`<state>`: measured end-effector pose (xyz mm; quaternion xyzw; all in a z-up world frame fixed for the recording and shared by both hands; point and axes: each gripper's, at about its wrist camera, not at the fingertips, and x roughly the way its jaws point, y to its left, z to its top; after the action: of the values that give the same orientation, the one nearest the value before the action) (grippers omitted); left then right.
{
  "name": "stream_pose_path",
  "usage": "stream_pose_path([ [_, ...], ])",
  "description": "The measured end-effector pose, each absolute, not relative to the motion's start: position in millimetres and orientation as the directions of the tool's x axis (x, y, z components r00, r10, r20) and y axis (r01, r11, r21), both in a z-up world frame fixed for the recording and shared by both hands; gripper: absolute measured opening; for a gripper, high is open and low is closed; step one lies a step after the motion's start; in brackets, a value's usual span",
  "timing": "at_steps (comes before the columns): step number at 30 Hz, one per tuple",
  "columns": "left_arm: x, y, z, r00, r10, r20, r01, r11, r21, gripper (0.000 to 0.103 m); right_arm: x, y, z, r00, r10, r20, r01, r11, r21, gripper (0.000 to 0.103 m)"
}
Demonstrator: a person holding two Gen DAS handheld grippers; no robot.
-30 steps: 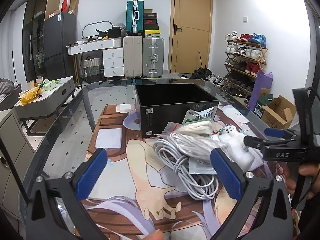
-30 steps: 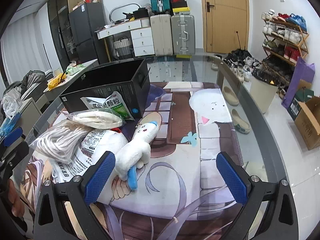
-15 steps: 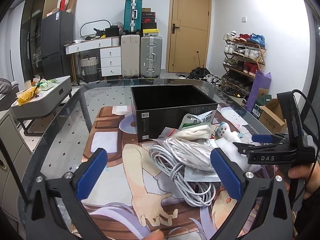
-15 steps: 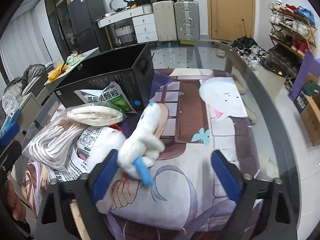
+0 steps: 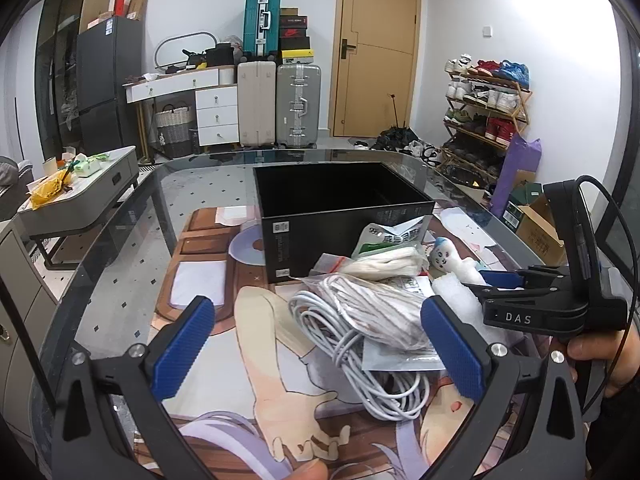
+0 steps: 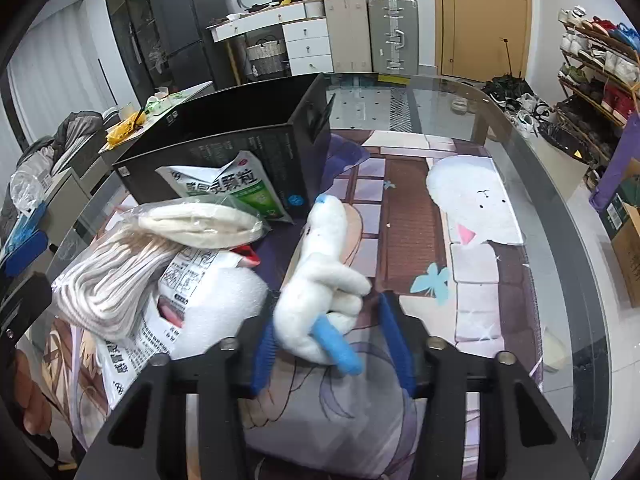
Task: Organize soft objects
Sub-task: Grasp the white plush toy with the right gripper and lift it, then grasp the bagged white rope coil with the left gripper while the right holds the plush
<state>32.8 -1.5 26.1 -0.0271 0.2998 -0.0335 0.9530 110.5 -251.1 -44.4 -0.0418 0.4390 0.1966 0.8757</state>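
Note:
A white plush toy [image 6: 320, 276] with blue tips lies on the printed mat, and my right gripper [image 6: 332, 344] is closing around its lower body; its face shows in the left wrist view [image 5: 442, 256]. An open black box [image 5: 340, 208] stands behind the pile. The pile holds a bagged bundle of white rope [image 5: 372, 312], a white cable coil [image 5: 360, 368], a bagged cream cloth [image 6: 200, 224], a green and white packet [image 6: 236, 188] and white foam [image 6: 224, 304]. My left gripper [image 5: 320, 348] is open and empty in front of the pile.
The printed mat [image 5: 248, 360] covers a glass table [image 5: 120, 264]. A low grey table [image 5: 76, 196] stands left; suitcases [image 5: 296, 108], a drawer unit and a door are behind. A shoe rack [image 5: 488, 112] and cardboard boxes are at the right.
My right gripper moved forward onto the plush toy and its jaws narrowed from wide open to close around it. The left gripper shifted slightly and stayed open.

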Motion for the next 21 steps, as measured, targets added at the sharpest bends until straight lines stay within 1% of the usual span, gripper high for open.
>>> stream_pose_path([
  [1,33,-3,27,0.817,-0.084,-0.57,0.051,0.996,-0.073,0.103,109,-253,-44,0.534,0.314,-0.785,-0.386,0.917,0.105,0.035],
  [5,36,-10,27,0.809,-0.088,-0.582,0.062,0.996,-0.064,0.103,101,-256,-44,0.546,0.325,-0.772,-0.377,0.918,0.119,0.032],
  [10,40,-20,26,0.797,-0.099,-0.596,0.084,0.995,-0.053,0.103,90,-258,-42,0.567,0.324,-0.757,-0.375,0.92,0.113,0.03],
  [15,48,-39,22,0.777,-0.085,-0.624,0.109,0.994,-0.001,0.103,86,-261,-42,0.568,0.338,-0.75,-0.38,0.917,0.126,0.03],
  [17,52,-47,19,0.769,-0.059,-0.636,0.107,0.994,0.038,0.103,87,-262,-42,0.565,0.345,-0.75,-0.382,0.915,0.133,0.03],
  [21,62,-53,13,0.747,-0.037,-0.664,0.111,0.991,0.071,0.103,86,-264,-43,0.56,0.354,-0.749,-0.383,0.912,0.145,0.03],
])
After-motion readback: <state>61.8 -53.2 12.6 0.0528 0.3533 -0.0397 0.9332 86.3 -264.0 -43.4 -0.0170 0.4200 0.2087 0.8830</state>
